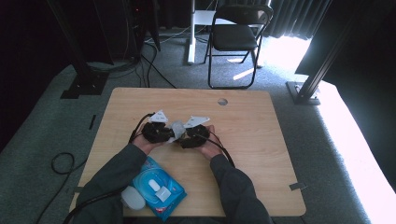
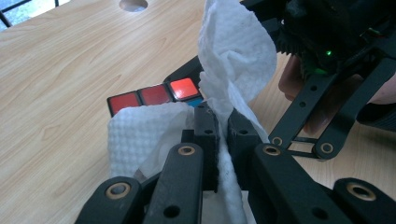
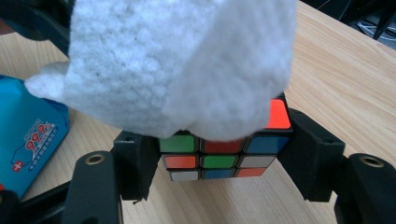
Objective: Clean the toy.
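The left gripper (image 2: 223, 126) has its jaws pressed together on a fold of a white wet wipe (image 2: 233, 56), which rises above them in a loose plume and bunches to their left over the puzzle cube (image 2: 156, 94). The right gripper (image 3: 224, 161) has its jaws clamped on the two opposite sides of that cube (image 3: 219, 156), holding it just above the wood with its mixed green, orange, white and blue stickers facing the camera and the wipe (image 3: 177, 60) draped over its top.

In the high view, the two grippers meet nose to nose, left gripper (image 1: 158, 132) and right gripper (image 1: 194, 135), with the wipe (image 1: 177, 128) between them, around the middle of the desk (image 1: 261, 140), a little toward the person's edge. Near the front left corner lies a blue pack of wet wipes (image 1: 158, 187), and a small grey-white object I cannot identify (image 1: 133, 198) lies just beside it at the edge.

The step in hand looks like wiping the cube clean: one gripper steadies it, the other works the cloth over its top face. Next, the left gripper likely needs to drag the wipe across the stickers while the right keeps a firm hold, then turns the cube to offer a fresh face. The wipe is slack, so it may slip or snag.
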A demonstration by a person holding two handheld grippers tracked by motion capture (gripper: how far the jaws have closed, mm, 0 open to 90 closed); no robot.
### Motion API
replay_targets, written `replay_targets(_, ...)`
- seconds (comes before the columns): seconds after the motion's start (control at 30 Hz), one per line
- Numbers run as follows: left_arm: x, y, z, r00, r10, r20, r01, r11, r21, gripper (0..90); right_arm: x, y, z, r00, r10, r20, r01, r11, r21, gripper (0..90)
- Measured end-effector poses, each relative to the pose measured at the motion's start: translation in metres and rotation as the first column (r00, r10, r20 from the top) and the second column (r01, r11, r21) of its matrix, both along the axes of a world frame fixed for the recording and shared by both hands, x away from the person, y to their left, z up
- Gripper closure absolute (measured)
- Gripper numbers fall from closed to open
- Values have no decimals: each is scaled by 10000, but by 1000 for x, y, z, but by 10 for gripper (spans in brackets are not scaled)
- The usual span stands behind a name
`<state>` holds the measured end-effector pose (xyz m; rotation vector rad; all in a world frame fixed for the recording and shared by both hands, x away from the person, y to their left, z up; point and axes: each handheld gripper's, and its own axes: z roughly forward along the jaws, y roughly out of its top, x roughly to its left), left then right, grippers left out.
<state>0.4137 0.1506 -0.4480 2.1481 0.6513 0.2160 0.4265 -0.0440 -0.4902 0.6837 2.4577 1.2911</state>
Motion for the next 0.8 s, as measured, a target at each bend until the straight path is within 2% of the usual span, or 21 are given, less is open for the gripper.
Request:
replay_targets(0.23,3,0,2,9999,119,92,-120,9999,90,856,-2,3,2,9997,241,50,-241,9997,9,343)
replay_targets(0.37,8,6,2,9985,526,135,-525,9986,-32,856,-5,5,3,9992,388,107,-388,9992,-31,343)
replay_targets(0.43,8,7,2,9983,571,136,-571,9984,-33,856,-5,5,3,9989,447,123,-447,9990,-45,343)
replay_targets(0.6,13,15,1,9942,1062,146,-1061,9943,-123,856,-8,7,3,9971,738,156,-737,9972,-98,344)
replay_targets(0.67,15,19,1,9884,1503,216,-1499,9885,-192,856,-10,10,4,9956,923,163,-922,9957,-66,344)
replay_targets(0.8,15,19,2,9869,1596,226,-1592,9870,-207,855,-10,12,5,9951,971,189,-970,9953,-77,344)
